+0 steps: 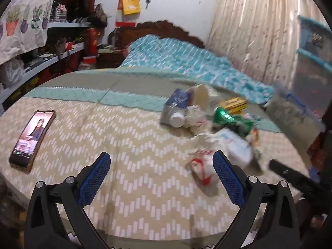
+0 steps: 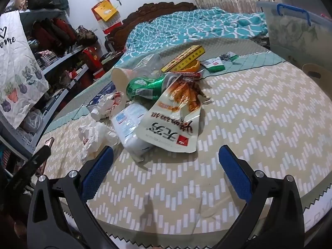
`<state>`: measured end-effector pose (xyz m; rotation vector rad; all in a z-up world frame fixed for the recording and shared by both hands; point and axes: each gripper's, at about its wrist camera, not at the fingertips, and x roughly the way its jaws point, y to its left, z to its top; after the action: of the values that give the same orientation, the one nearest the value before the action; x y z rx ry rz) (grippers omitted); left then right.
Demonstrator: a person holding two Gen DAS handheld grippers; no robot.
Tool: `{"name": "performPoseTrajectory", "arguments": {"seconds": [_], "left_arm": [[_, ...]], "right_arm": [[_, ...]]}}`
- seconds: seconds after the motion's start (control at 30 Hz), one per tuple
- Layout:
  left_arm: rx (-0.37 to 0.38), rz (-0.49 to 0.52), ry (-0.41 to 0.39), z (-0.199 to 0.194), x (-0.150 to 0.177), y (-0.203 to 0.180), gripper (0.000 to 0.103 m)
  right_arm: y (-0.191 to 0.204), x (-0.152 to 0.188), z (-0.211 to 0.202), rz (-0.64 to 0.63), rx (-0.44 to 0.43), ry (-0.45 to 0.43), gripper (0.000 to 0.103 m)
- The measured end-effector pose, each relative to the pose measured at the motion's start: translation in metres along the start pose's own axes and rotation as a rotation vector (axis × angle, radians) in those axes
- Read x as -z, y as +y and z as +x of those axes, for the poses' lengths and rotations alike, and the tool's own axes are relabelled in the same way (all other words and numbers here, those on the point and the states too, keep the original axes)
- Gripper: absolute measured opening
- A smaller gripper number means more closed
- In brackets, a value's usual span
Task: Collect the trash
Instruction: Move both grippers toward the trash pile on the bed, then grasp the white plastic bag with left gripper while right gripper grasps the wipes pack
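A heap of trash lies on the table with a chevron-patterned cloth. In the right wrist view it holds a white snack bag, a green crushed can, a tissue pack, a paper cup, a yellow box and crumpled white paper. My right gripper is open and empty just in front of the snack bag. My left gripper is open and empty, with crumpled paper beside its right finger. The green can lies farther back.
A phone with a lit screen lies on the table's left. A clear storage bin with a blue handle stands at the far right. A bed with a teal cover is behind the table. Cluttered shelves run along the left.
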<state>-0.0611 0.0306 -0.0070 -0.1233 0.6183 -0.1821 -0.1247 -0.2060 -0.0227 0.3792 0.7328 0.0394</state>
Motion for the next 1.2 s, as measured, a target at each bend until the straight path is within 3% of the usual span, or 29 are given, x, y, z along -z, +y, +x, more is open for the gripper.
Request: {"name": "performPoseTrajectory", "arguments": {"seconds": [0.17, 0.27, 0.33, 0.4, 0.53, 0.63, 0.7, 0.73, 0.77, 0.87, 0.93, 1.07, 1.13, 1.2], "left_arm": [[0.022, 0.010, 0.053, 0.013, -0.004, -0.002, 0.095], [0.070, -0.001, 0.057, 0.021, -0.017, 0.000, 0.095], [0.131, -0.001, 0.103, 0.031, -0.025, -0.006, 0.095], [0.174, 0.019, 0.161, 0.044, -0.028, -0.016, 0.094], [0.204, 0.065, 0.225, 0.069, -0.024, -0.038, 0.094], [0.208, 0.113, 0.255, 0.086, -0.017, -0.054, 0.094], [0.205, 0.146, 0.280, 0.097, -0.011, -0.061, 0.078], [0.202, 0.159, 0.298, 0.101, -0.010, -0.061, 0.055], [0.203, 0.170, 0.322, 0.105, -0.008, -0.060, 0.042], [0.216, 0.113, 0.309, 0.103, -0.012, -0.040, 0.042], [0.199, 0.105, 0.298, 0.100, -0.014, -0.032, 0.042], [0.204, 0.049, 0.325, 0.103, -0.016, -0.017, 0.042], [0.207, 0.046, 0.323, 0.101, -0.015, -0.015, 0.042], [0.206, 0.058, 0.322, 0.098, -0.015, -0.017, 0.043]], "right_arm": [[0.010, 0.003, -0.003, -0.043, -0.021, -0.010, 0.099], [0.014, 0.002, -0.004, -0.088, -0.011, -0.012, 0.076], [0.016, 0.000, 0.002, -0.107, -0.018, 0.026, 0.048], [0.014, 0.000, 0.010, -0.101, -0.048, 0.066, 0.043], [0.015, -0.001, 0.019, -0.119, -0.062, 0.100, 0.045], [0.014, -0.003, 0.022, -0.140, -0.012, 0.092, 0.045], [0.005, -0.009, 0.020, -0.151, 0.112, 0.026, 0.046], [-0.004, -0.011, 0.017, -0.121, 0.164, 0.000, 0.048], [-0.019, -0.016, 0.013, -0.060, 0.185, -0.018, 0.049], [-0.036, -0.019, 0.000, 0.025, 0.139, -0.049, 0.049], [-0.023, -0.016, -0.006, -0.030, 0.014, -0.037, 0.049], [0.004, -0.004, 0.020, -0.096, -0.236, 0.146, 0.053], [0.000, -0.008, 0.031, -0.079, -0.210, 0.163, 0.053], [-0.024, -0.019, 0.035, -0.019, -0.084, 0.086, 0.059]]}}
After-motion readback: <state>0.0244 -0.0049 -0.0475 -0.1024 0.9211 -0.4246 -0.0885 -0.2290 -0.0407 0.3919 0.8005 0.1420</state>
